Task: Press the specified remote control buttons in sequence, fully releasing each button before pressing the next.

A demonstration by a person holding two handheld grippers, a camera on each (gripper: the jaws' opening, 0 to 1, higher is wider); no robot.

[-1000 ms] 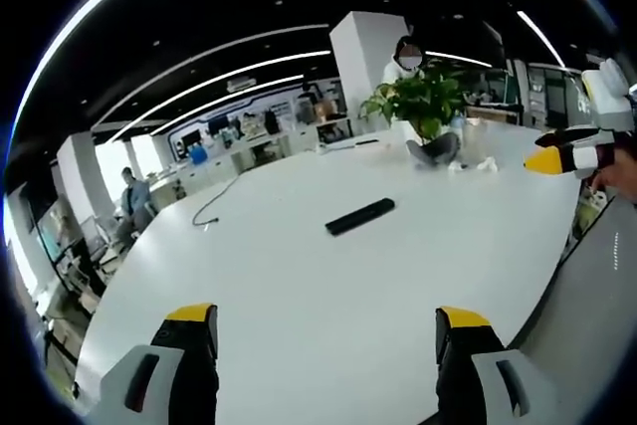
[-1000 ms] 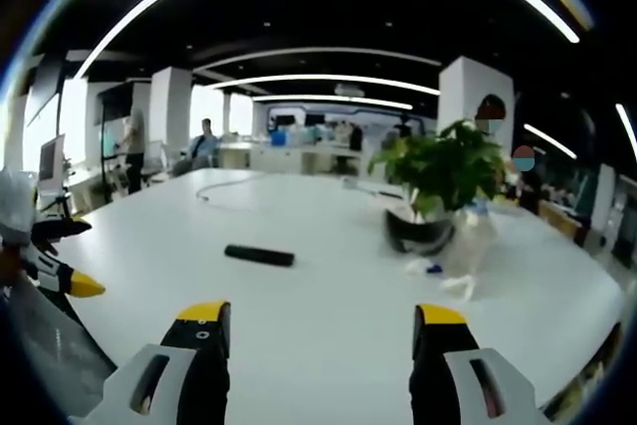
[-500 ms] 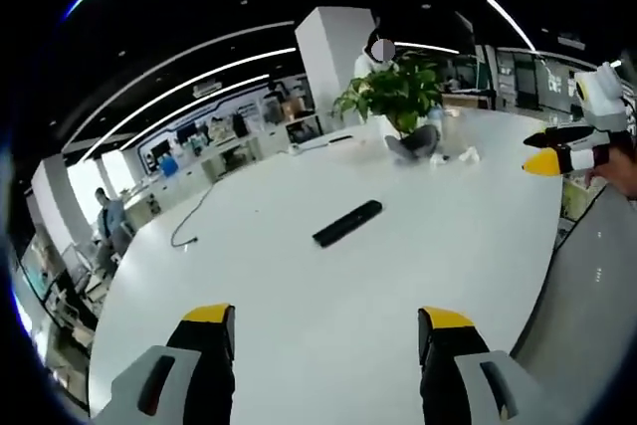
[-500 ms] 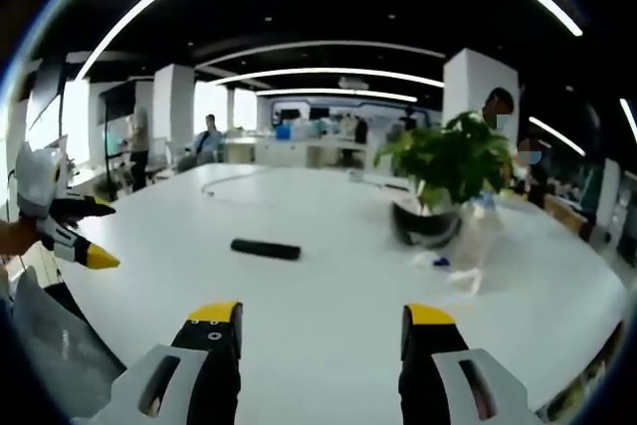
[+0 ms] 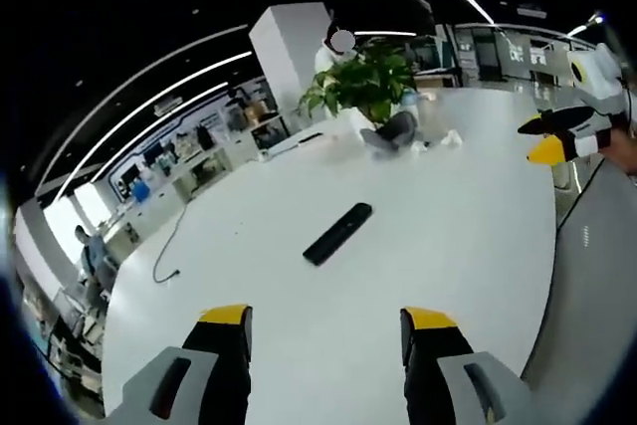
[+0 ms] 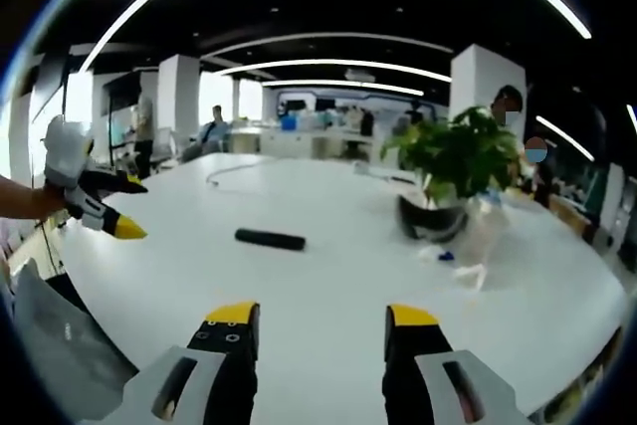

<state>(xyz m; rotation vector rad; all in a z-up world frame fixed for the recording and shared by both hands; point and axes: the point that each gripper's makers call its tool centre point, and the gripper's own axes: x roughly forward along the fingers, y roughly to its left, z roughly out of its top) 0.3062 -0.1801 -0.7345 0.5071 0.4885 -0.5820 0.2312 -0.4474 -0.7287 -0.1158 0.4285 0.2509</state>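
Black and slim, the remote control [image 5: 337, 234] is a matte bar lying flat on the smooth white table [image 5: 458, 246], at about 12 o'clock from your left gripper [image 5: 324, 320] and 11 o'clock from your right gripper [image 6: 320, 316], well apart from both. Both grippers have their yellow-tipped jaws spread with nothing between them. A leafy potted plant [image 6: 450, 168] in a dark round pot stands farther back, with crumpled clear wrapping [image 6: 476, 246] beside it.

Grey grippers, black jaws, yellow tips
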